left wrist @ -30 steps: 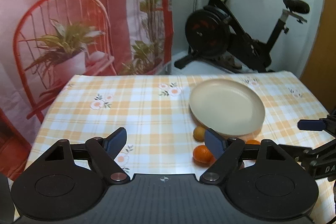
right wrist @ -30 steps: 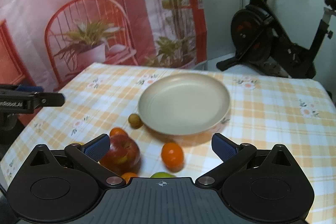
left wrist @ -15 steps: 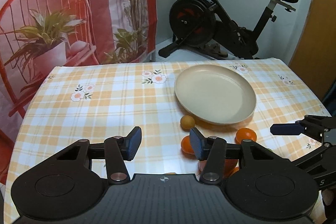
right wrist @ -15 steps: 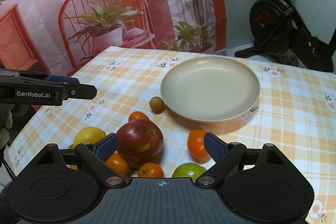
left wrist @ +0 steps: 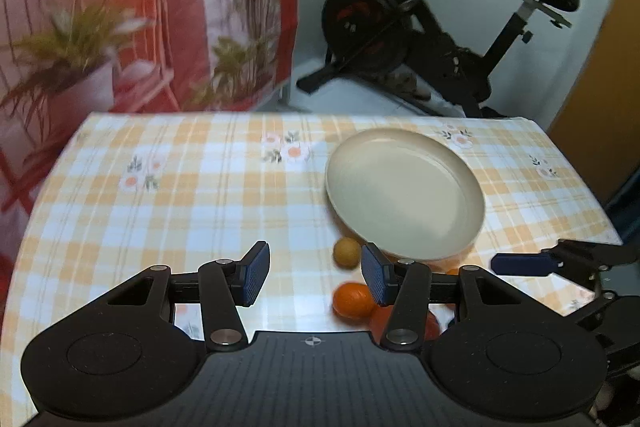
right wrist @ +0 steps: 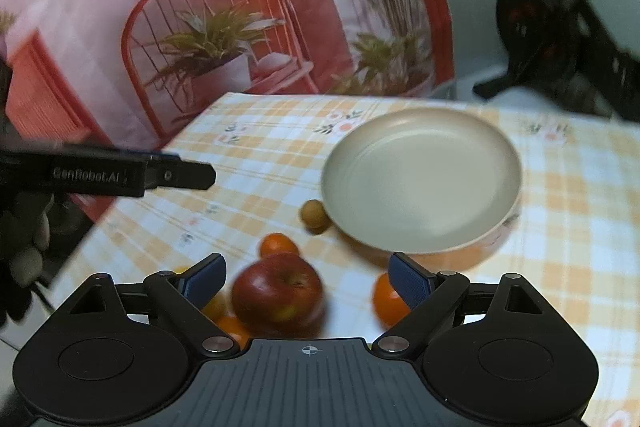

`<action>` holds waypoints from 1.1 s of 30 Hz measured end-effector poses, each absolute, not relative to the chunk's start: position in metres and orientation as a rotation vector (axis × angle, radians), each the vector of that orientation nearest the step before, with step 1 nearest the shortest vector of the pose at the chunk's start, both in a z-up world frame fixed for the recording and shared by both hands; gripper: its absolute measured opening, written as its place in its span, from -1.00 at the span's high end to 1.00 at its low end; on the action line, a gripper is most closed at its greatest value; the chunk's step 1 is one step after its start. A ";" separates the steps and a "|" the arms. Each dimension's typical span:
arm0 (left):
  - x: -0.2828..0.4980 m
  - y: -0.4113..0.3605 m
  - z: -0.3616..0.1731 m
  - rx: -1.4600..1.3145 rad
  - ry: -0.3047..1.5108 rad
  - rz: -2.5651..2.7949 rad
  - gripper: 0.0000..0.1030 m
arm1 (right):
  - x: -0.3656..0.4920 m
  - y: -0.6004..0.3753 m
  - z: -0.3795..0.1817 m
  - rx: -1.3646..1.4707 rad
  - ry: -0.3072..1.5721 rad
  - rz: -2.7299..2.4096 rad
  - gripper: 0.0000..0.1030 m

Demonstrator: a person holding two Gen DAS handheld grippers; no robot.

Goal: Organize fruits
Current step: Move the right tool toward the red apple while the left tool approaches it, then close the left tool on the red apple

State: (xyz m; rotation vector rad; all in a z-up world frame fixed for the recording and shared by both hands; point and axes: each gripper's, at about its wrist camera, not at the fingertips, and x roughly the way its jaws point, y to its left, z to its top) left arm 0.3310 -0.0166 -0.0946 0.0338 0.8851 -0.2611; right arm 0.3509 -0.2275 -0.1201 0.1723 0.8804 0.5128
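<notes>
Fruit sits clustered on the checked tablecloth (right wrist: 256, 163) just short of the empty beige plate (right wrist: 420, 183). My right gripper (right wrist: 308, 277) has just been closing, jaws still apart around the red apple (right wrist: 278, 293), pads not touching it. My left gripper (left wrist: 314, 277) also narrowed, gripping nothing, an orange (left wrist: 352, 301) near its right finger.

Both wrist views tilt down, close over table; share plate (left wrist: 404, 195), fruit.

Both tools are matte black with blue ribbed pads (left wrist: 252, 277), silver pivot screws, and white "GenRobot.AI" lettering
</notes>
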 end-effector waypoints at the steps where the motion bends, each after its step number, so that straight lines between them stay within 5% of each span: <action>1: 0.328 -0.017 -0.091 0.027 0.892 -0.258 -0.04 | 0.351 -0.227 -0.116 0.179 0.889 0.525 -0.69; 16: 0.319 -0.020 -0.101 -0.017 0.938 -0.375 -0.03 | 0.306 -0.203 -0.115 0.069 0.812 0.565 -0.57; 33: 0.357 -0.029 -0.148 -0.134 1.088 -0.482 0.05 | 0.342 -0.194 -0.146 0.156 0.938 0.520 -0.46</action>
